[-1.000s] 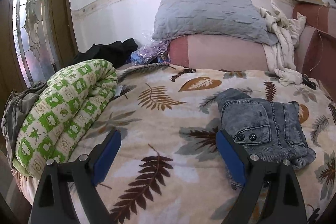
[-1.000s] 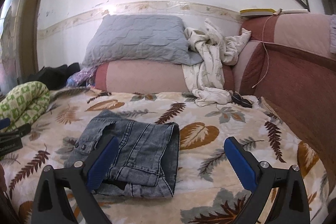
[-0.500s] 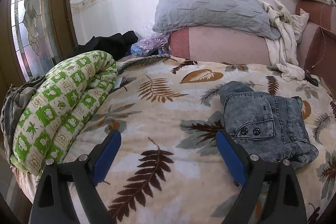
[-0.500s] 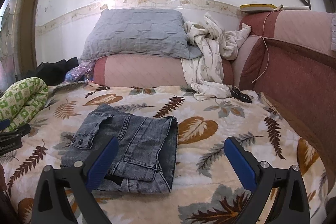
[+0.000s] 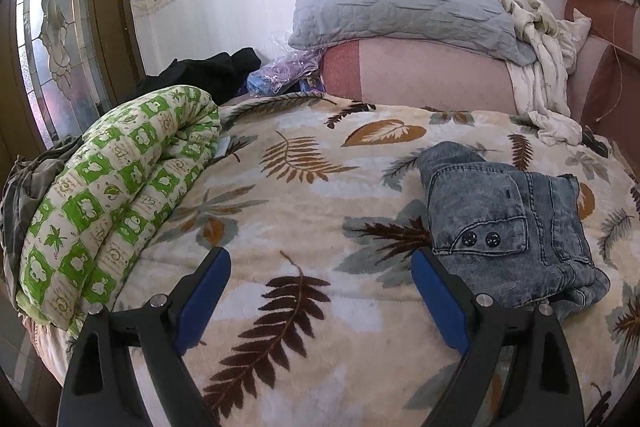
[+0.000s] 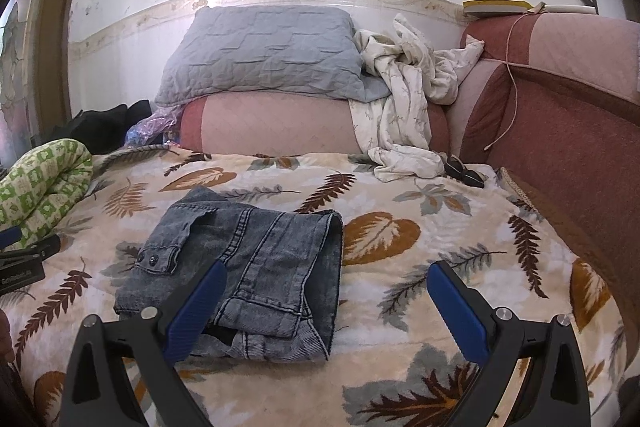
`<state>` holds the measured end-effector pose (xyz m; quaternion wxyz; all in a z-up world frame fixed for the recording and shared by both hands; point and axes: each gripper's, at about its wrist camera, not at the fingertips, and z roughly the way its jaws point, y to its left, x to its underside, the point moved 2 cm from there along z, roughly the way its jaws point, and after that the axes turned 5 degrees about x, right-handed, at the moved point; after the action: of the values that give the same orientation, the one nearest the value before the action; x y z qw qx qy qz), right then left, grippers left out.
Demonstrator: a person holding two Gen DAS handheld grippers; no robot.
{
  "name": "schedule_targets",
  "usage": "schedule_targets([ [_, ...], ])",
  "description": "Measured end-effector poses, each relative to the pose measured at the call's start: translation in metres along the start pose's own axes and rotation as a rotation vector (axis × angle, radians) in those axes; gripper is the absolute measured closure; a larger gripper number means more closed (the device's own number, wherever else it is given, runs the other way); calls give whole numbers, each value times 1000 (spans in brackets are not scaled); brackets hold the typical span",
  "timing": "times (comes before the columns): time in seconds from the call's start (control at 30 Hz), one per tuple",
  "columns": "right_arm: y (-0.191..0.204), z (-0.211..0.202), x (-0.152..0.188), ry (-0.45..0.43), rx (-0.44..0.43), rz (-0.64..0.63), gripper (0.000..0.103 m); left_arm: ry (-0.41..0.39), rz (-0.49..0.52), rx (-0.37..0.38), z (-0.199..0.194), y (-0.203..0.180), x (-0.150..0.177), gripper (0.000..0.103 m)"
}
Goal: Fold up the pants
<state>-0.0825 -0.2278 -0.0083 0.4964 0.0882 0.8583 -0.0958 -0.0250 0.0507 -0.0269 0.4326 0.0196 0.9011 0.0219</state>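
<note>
Nearest the right wrist camera, the right tongs (image 6: 326, 285) are spread wide and grip nothing, their left blue pad over the near edge of the pants (image 6: 256, 267). Likewise the left tongs (image 5: 320, 275) gape wide and empty above the bed (image 5: 280, 227), the pants (image 5: 508, 223) just beside their right pad. Folded into a compact grey denim bundle, the pants lie on the leaf-print blanket covering the bed. Farther left sits a rolled green-and-white quilt (image 5: 112, 211). Beyond, a grey pillow (image 6: 264, 55) rests on a pink bolster (image 6: 276, 125), with a crumpled white sheet (image 6: 404, 107) draped beside it.
</note>
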Motion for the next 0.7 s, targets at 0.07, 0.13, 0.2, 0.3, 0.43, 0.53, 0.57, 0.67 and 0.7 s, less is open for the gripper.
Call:
schedule_targets([
  [0.07, 2, 1, 1, 8, -4, -9, 1, 6, 5, -2, 1, -1, 1, 11],
  [0.13, 4, 2, 2, 10, -7, -17, 1, 12, 7, 0, 2, -2, 1, 11],
  [0.2, 7, 2, 2, 11, -10, -26, 1, 13, 6, 2, 2, -2, 1, 11],
  [0.3, 8, 1, 3, 11, -13, -33, 1, 14, 5, -1, 2, -1, 1, 11],
  [0.43, 8, 2, 3, 13, -15, -34, 1, 13, 6, 0, 2, -2, 1, 11],
  [0.53, 8, 3, 2, 17, -19, -31, 1, 17, 4, 1, 2, -2, 1, 11],
  [0.57, 8, 3, 3, 19, -21, -30, 1, 18, 3, 1, 2, -2, 1, 11],
  [0.67, 9, 4, 3, 22, -22, -34, 1, 18, 4, 1, 2, -2, 1, 11],
  [0.7, 9, 4, 3, 21, -22, -33, 1, 17, 5, 0, 2, -2, 1, 11],
])
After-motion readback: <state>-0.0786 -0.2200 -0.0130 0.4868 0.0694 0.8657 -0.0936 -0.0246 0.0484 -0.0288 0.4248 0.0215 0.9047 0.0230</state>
